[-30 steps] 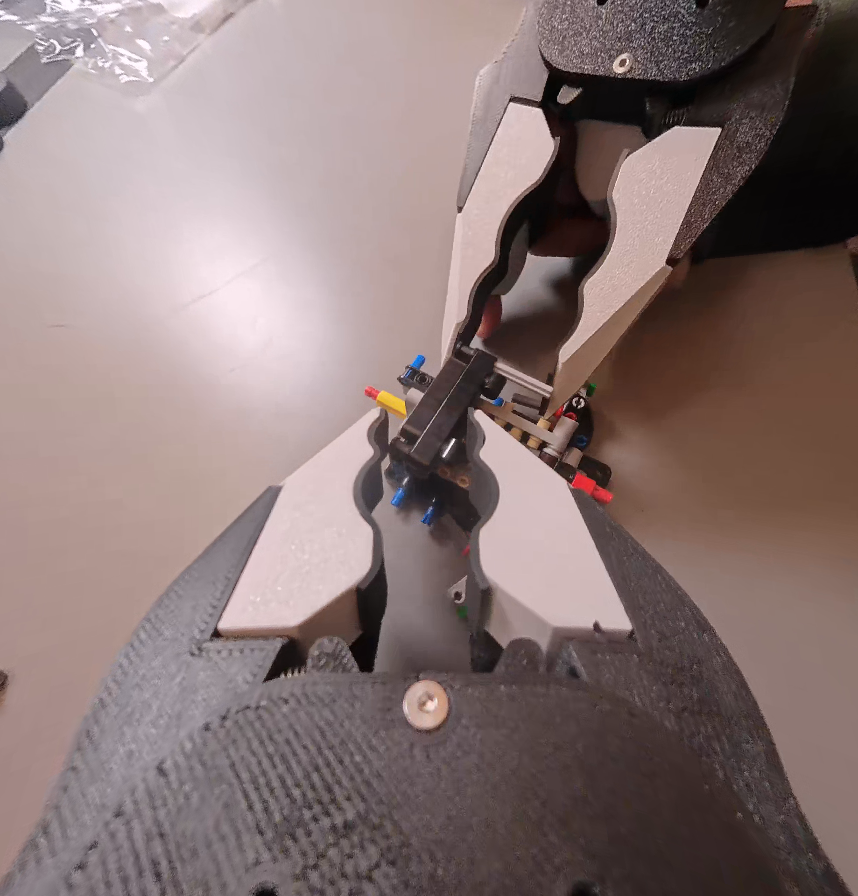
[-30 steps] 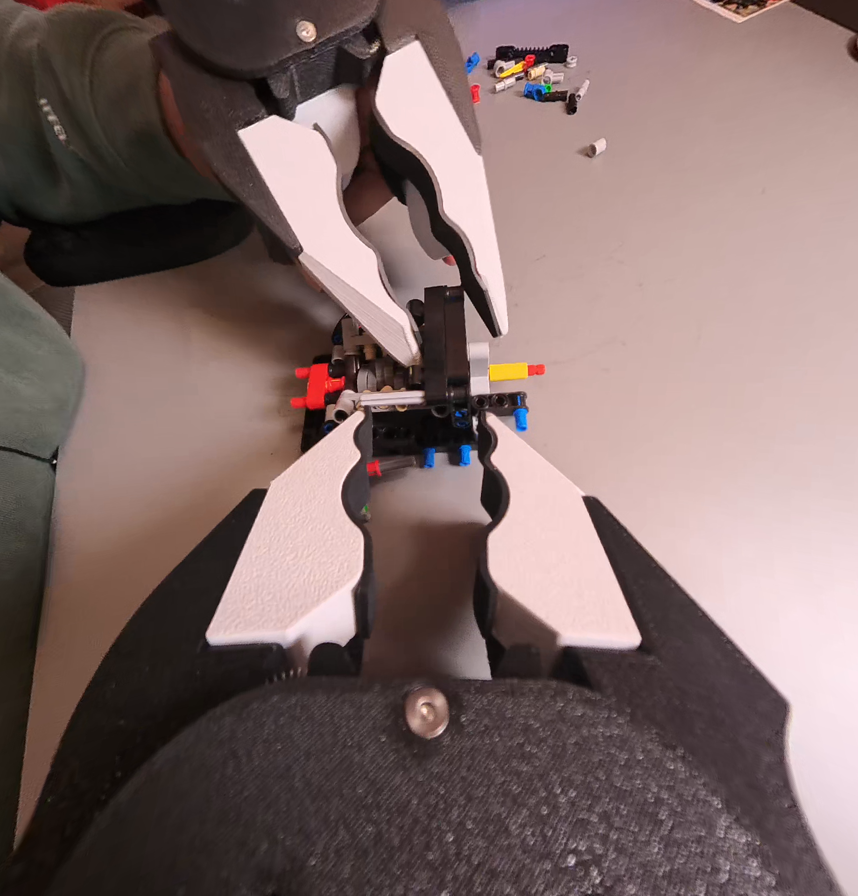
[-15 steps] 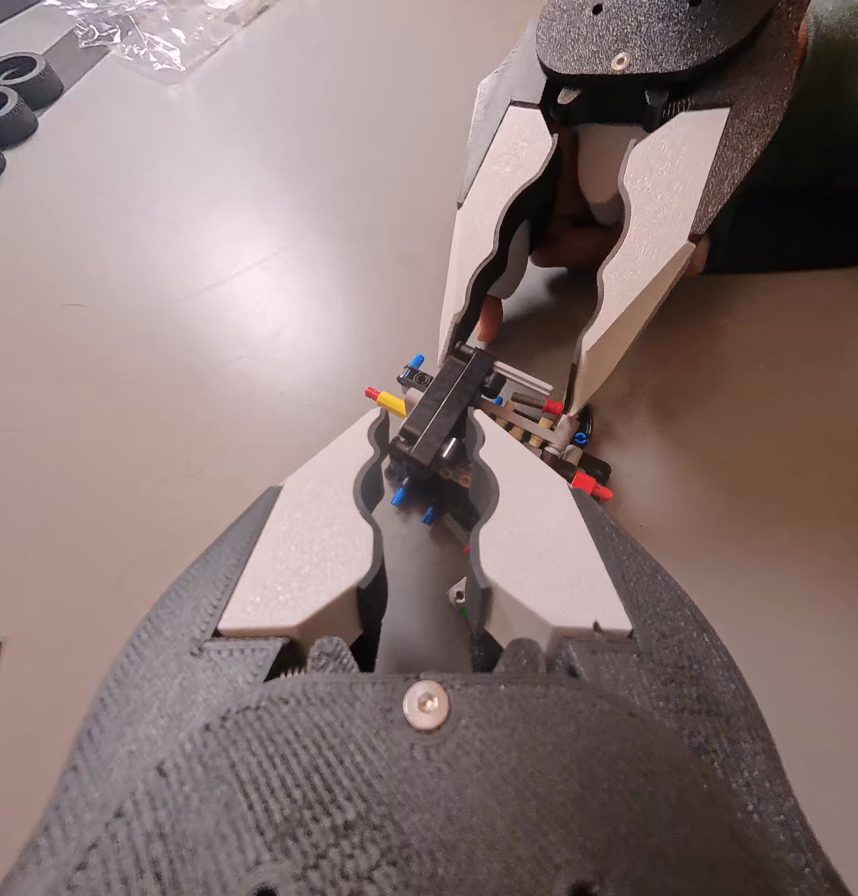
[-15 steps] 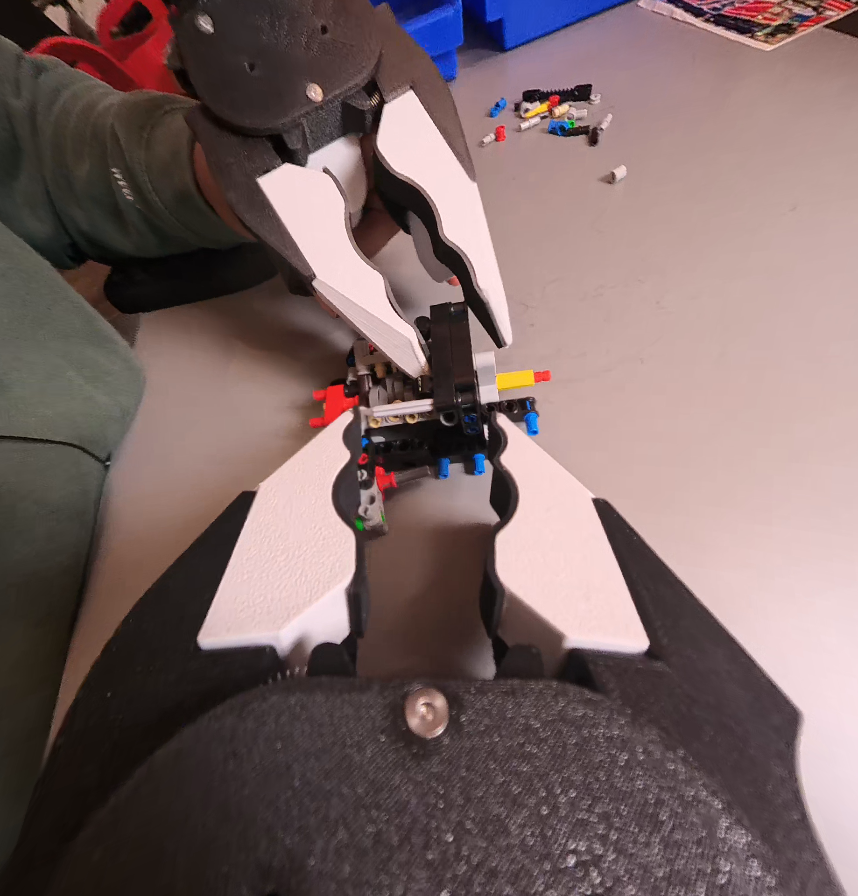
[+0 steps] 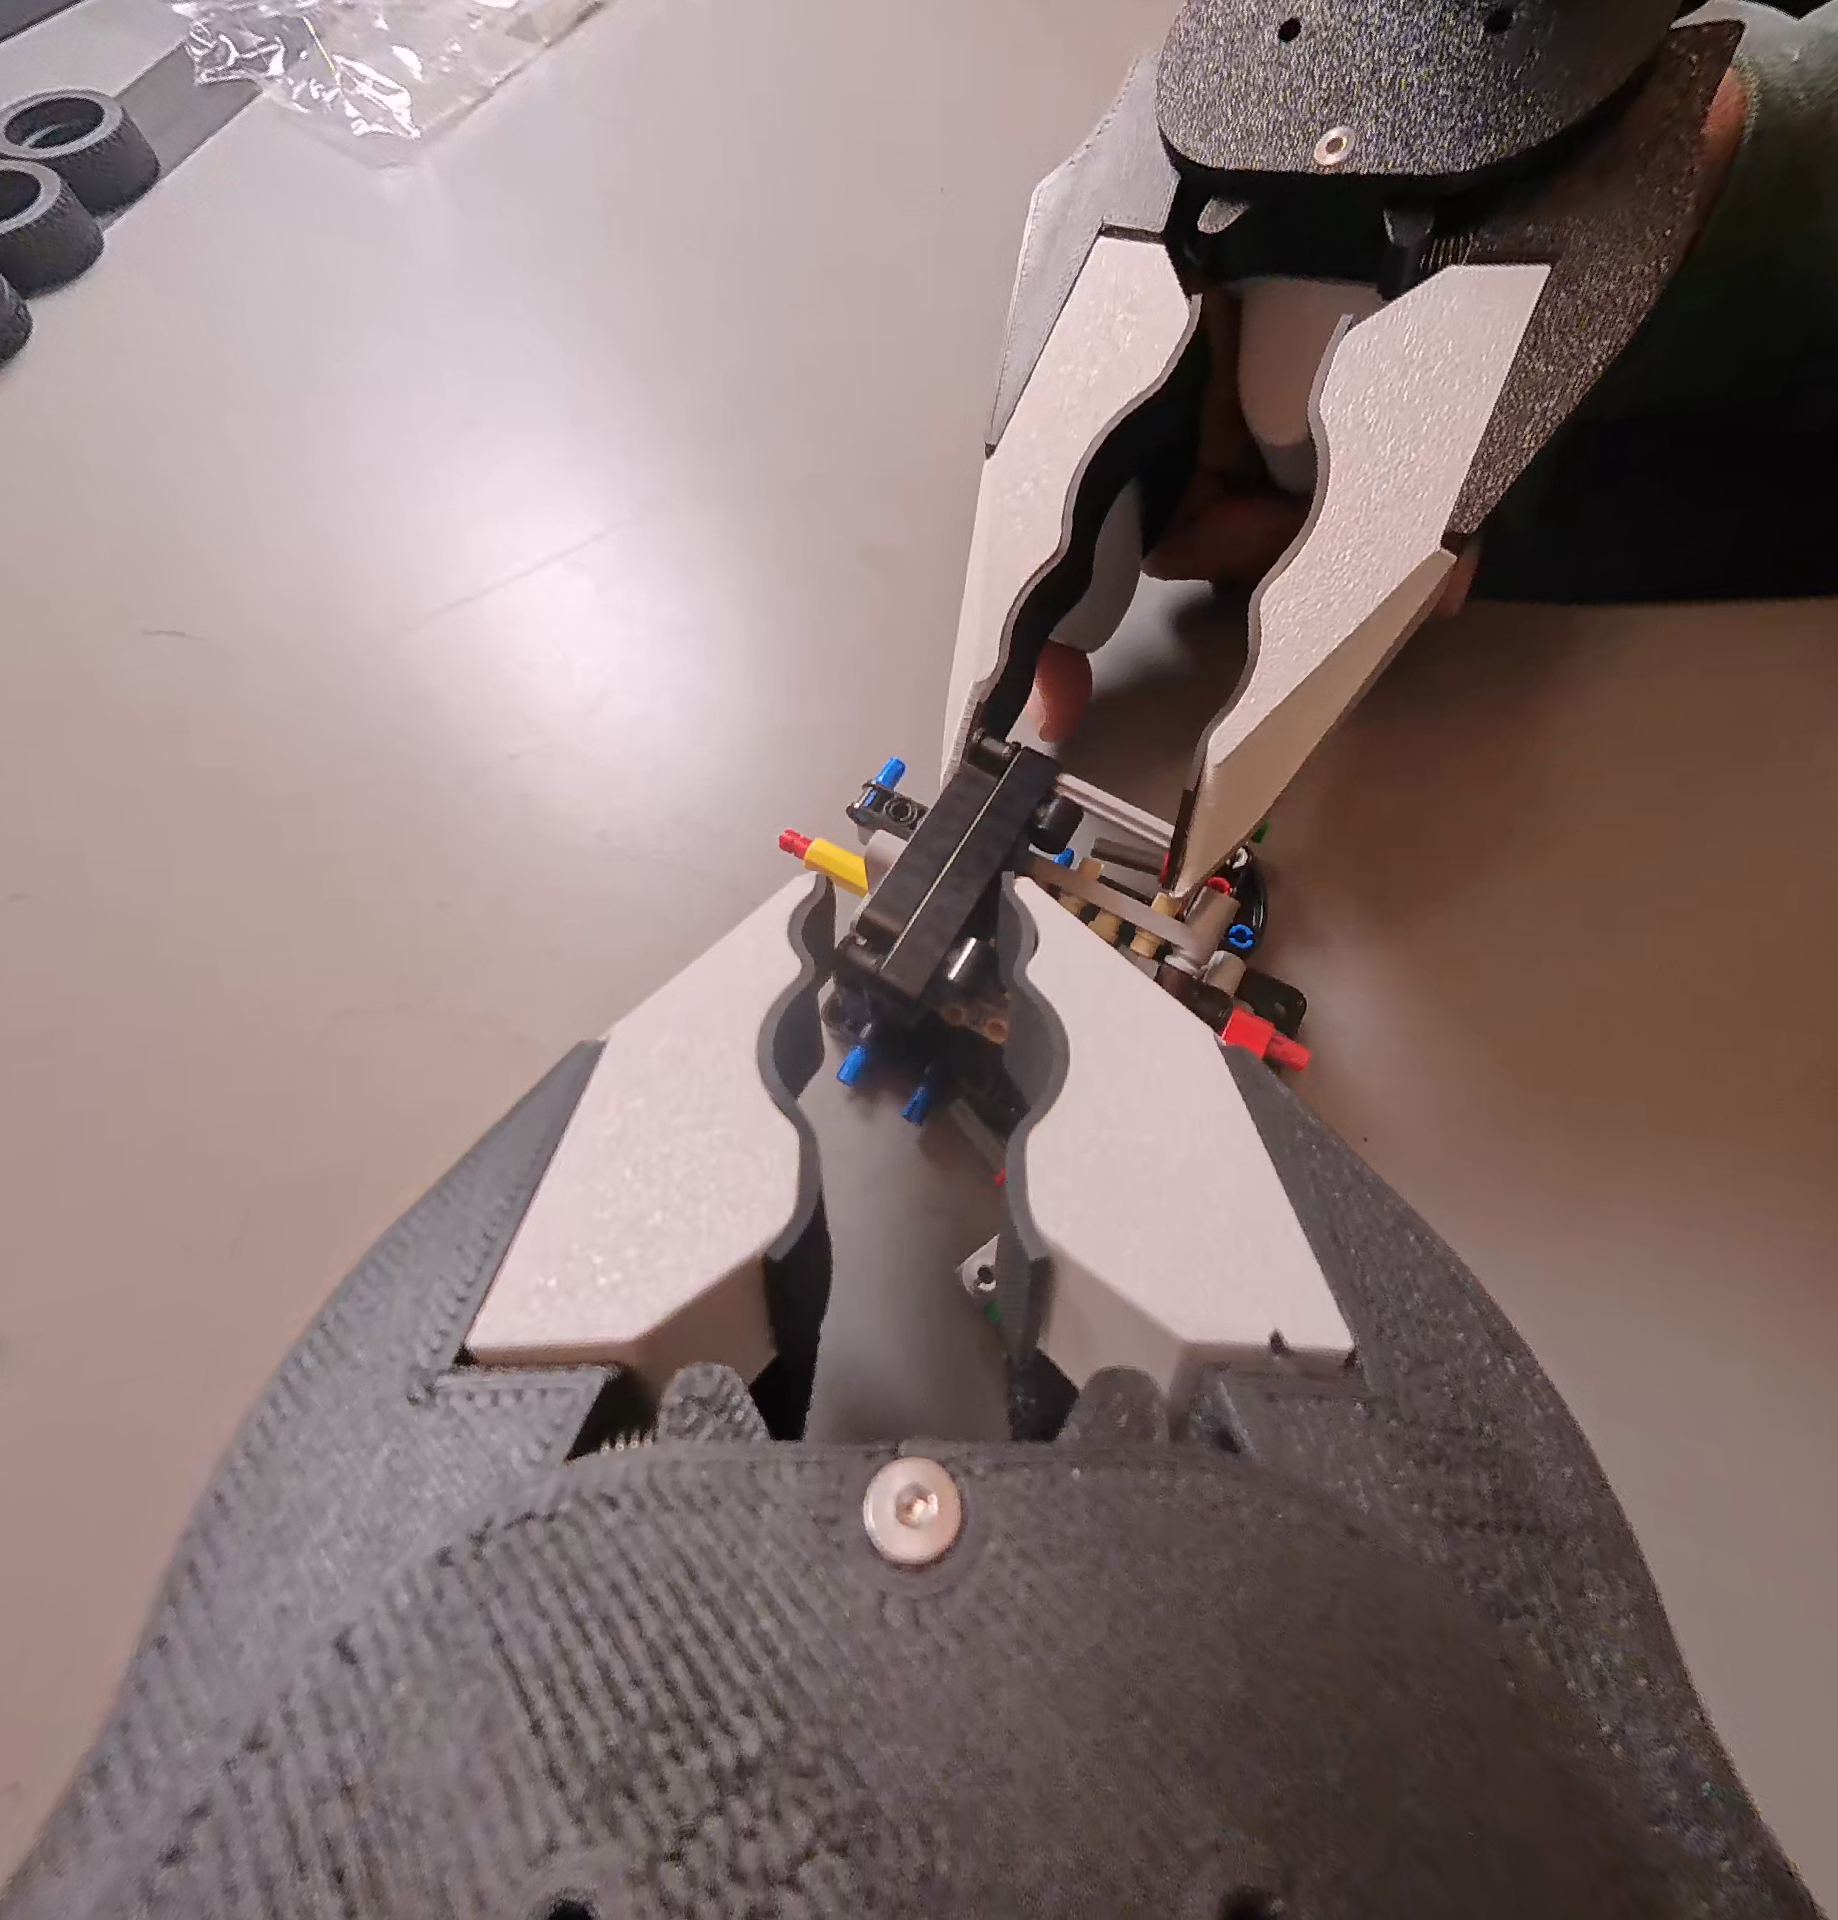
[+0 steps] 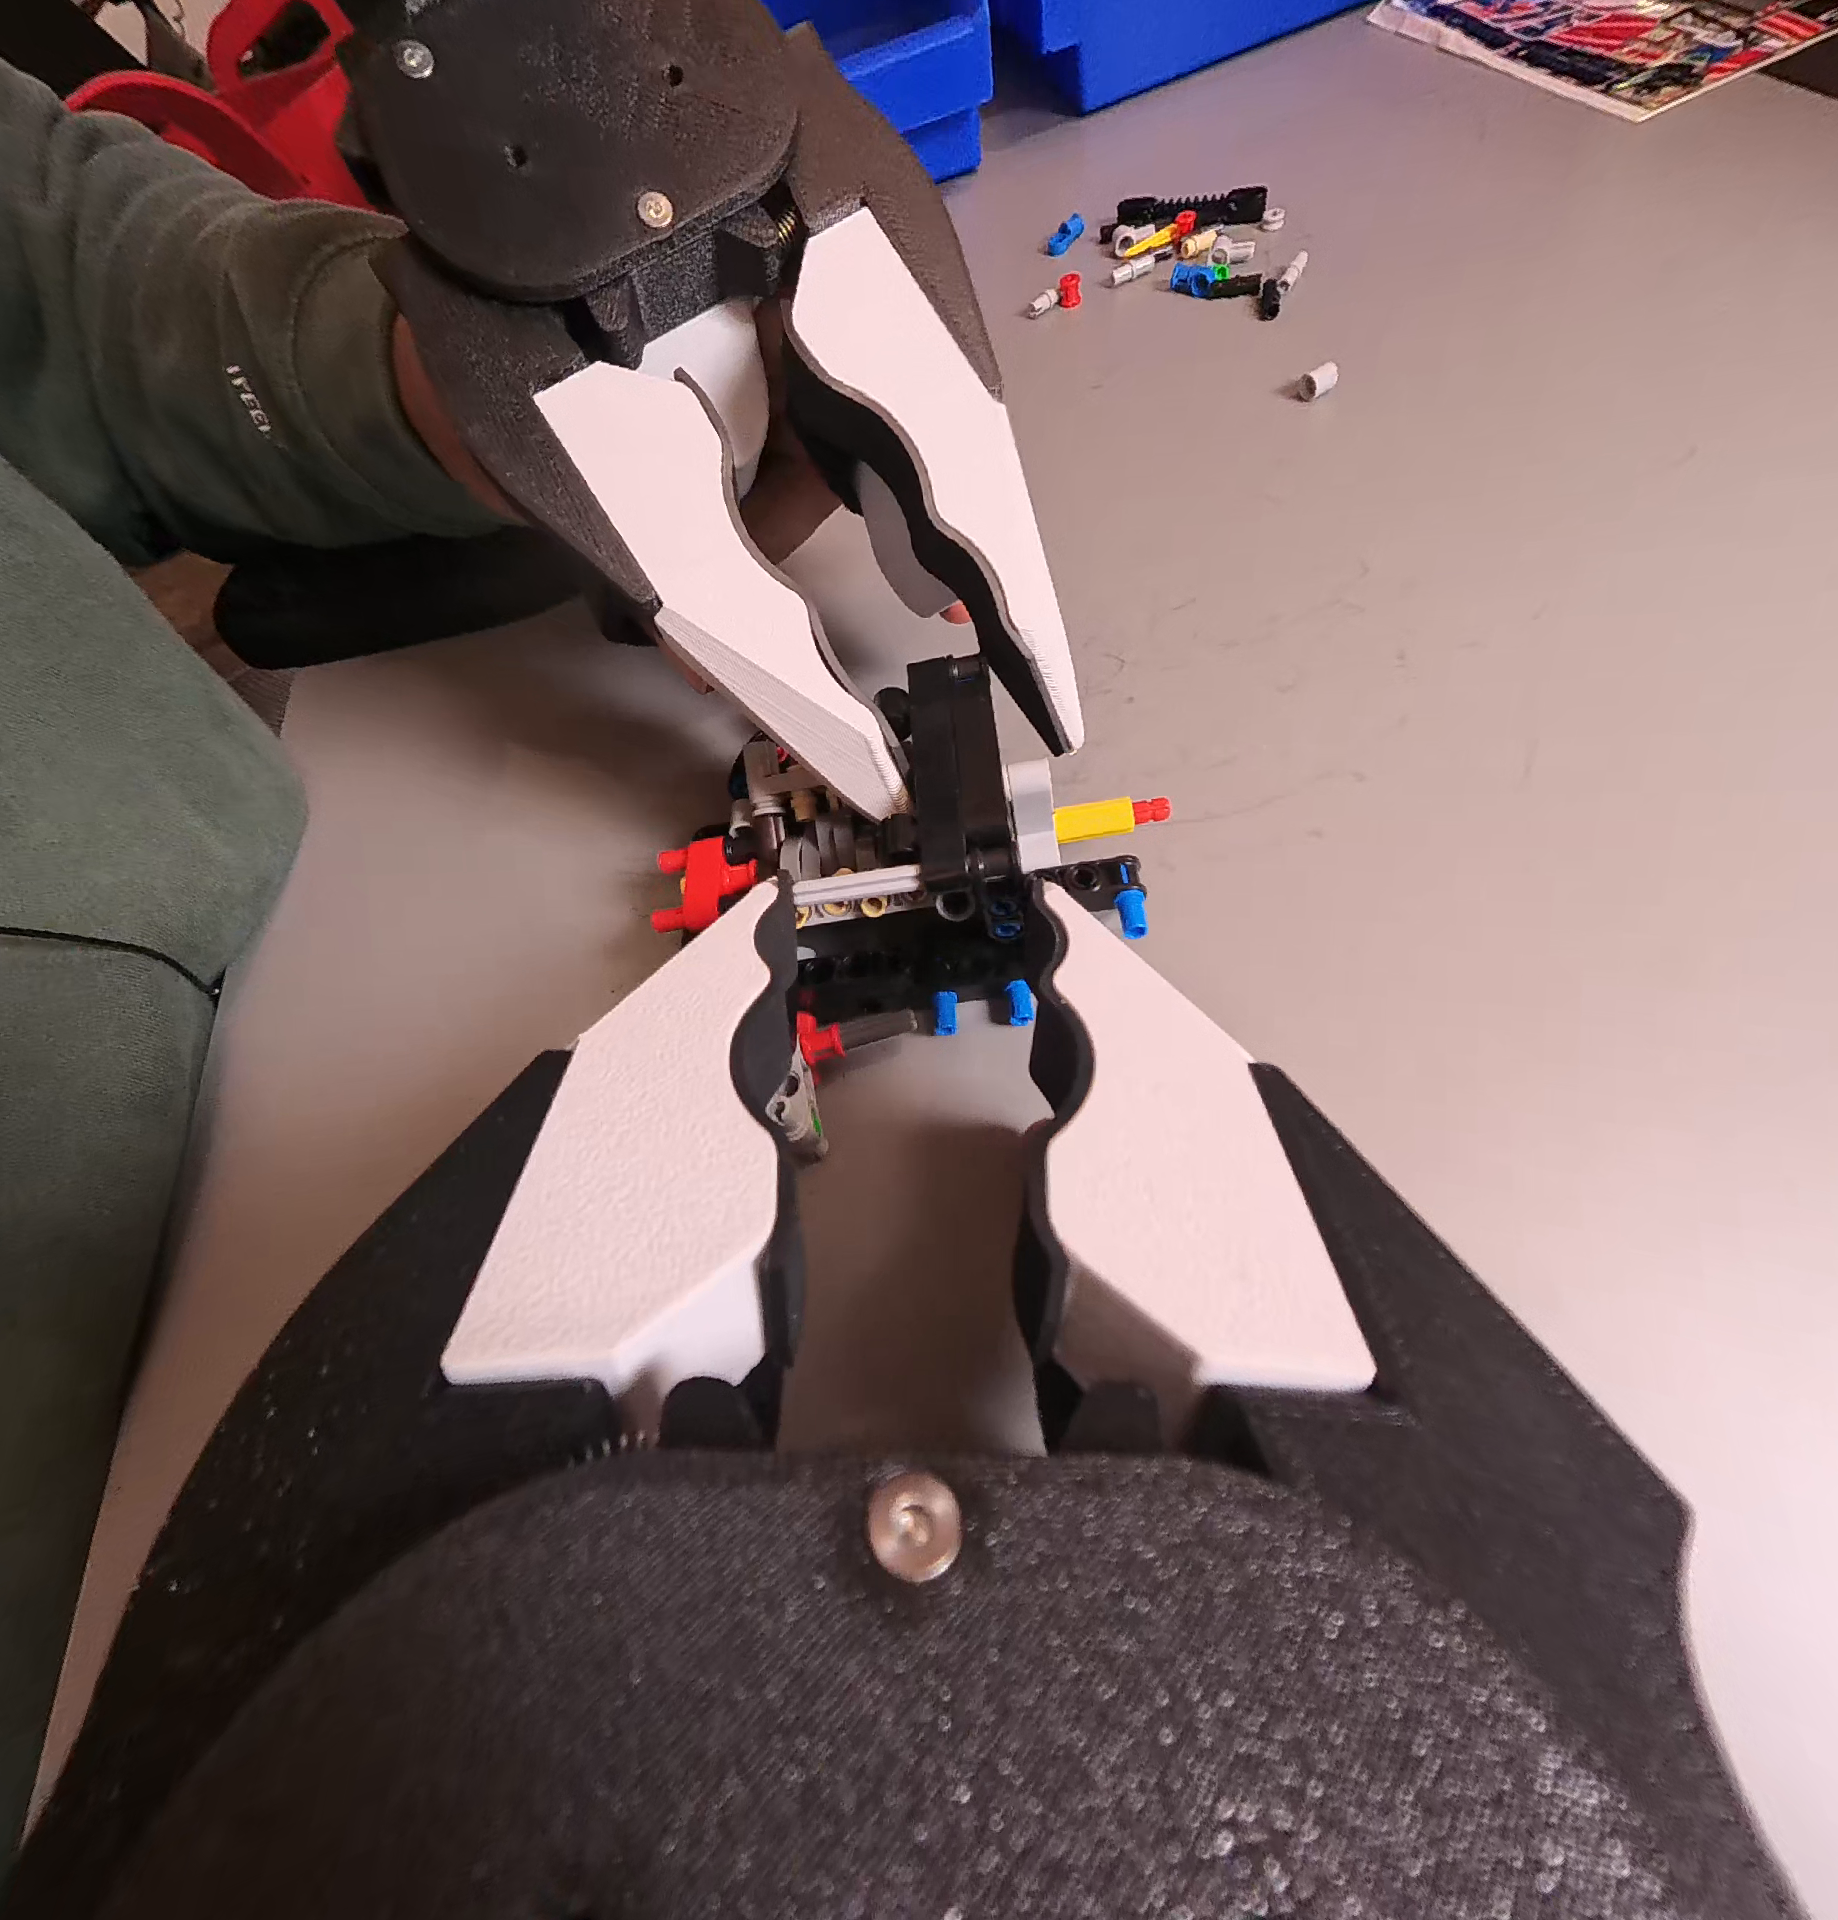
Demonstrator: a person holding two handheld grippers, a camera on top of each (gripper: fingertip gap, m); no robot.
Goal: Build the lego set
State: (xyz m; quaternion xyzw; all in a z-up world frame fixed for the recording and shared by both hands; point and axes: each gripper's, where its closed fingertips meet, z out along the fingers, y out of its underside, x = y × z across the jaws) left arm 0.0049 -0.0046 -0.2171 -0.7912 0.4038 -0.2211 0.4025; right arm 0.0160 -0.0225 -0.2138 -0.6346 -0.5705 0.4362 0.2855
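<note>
Grey tabletop fills the left wrist view, with black tyres [image 5: 32, 223] and clear wrapping [image 5: 375, 62] at the far edge. Dead ahead, the lego assembly [image 5: 998, 935] sits between the left gripper [image 5: 915, 914] fingers, which pinch it narrowly, the upright black beam [image 5: 951, 883] running away from the camera. Opposite, the right gripper [image 5: 1081, 821] straddles the model, moderately spread

From the right wrist view the model [image 6: 925, 883] sits on the table between the right gripper [image 6: 915, 914] tips, seemingly touching both, so it appears braced. Descending from above, the left gripper [image 6: 982, 769] brackets the beam [image 6: 951, 769]. Loose pieces [image 6: 1185, 249] lie well apart
</note>
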